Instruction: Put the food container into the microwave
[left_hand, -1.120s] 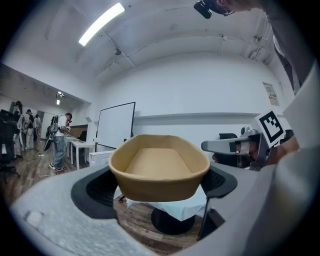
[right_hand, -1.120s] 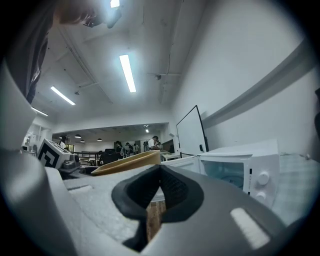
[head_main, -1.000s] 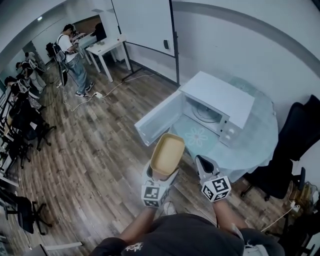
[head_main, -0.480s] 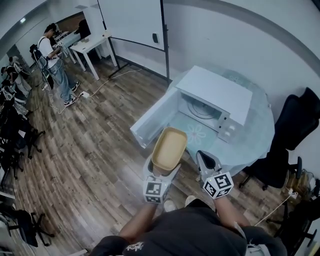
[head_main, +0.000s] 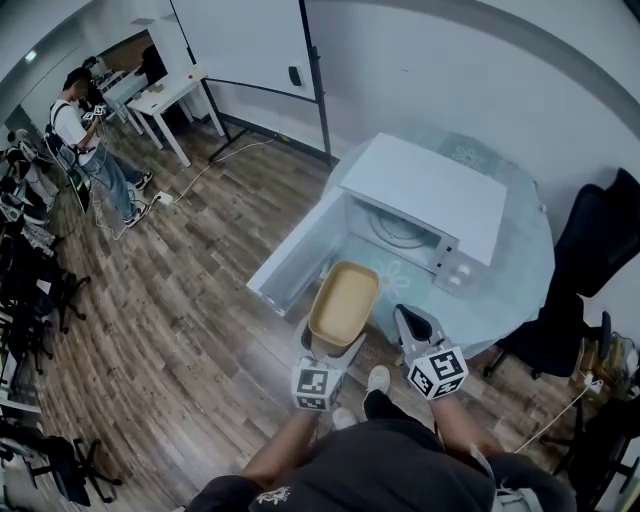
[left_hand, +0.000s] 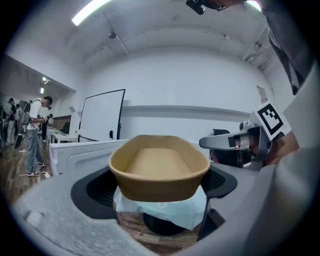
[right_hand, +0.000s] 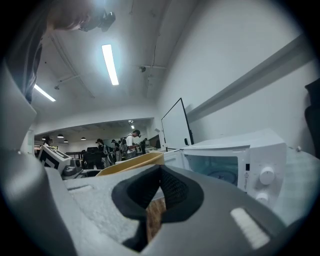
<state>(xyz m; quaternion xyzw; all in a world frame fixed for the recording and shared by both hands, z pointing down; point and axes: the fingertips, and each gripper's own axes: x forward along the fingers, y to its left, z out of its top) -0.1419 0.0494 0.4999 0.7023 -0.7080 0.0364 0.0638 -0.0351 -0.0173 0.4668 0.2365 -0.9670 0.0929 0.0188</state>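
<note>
A tan oval food container (head_main: 343, 307) sits level with its near end between the jaws of my left gripper (head_main: 328, 348), which is shut on it. It is empty inside (left_hand: 159, 167) and hangs just in front of the white microwave (head_main: 430, 195). The microwave door (head_main: 295, 262) swings open to the left, and the glass turntable (head_main: 400, 232) shows in the cavity. My right gripper (head_main: 408, 322) is beside the container on its right, with its black pads (right_hand: 172, 187) meeting and nothing between them. From there the container's rim (right_hand: 132, 162) shows at the left and the microwave's dials (right_hand: 265, 176) at the right.
The microwave stands on a round table with a pale blue cover (head_main: 520, 270). A black office chair (head_main: 590, 270) is at the right. A whiteboard (head_main: 240, 40) and a white desk (head_main: 165, 100) stand at the back. People and chairs (head_main: 75, 130) line the left side over wood flooring.
The container and both grippers have come closer to the open microwave, the container's far end now level with the door's edge. Both grips look the same.
</note>
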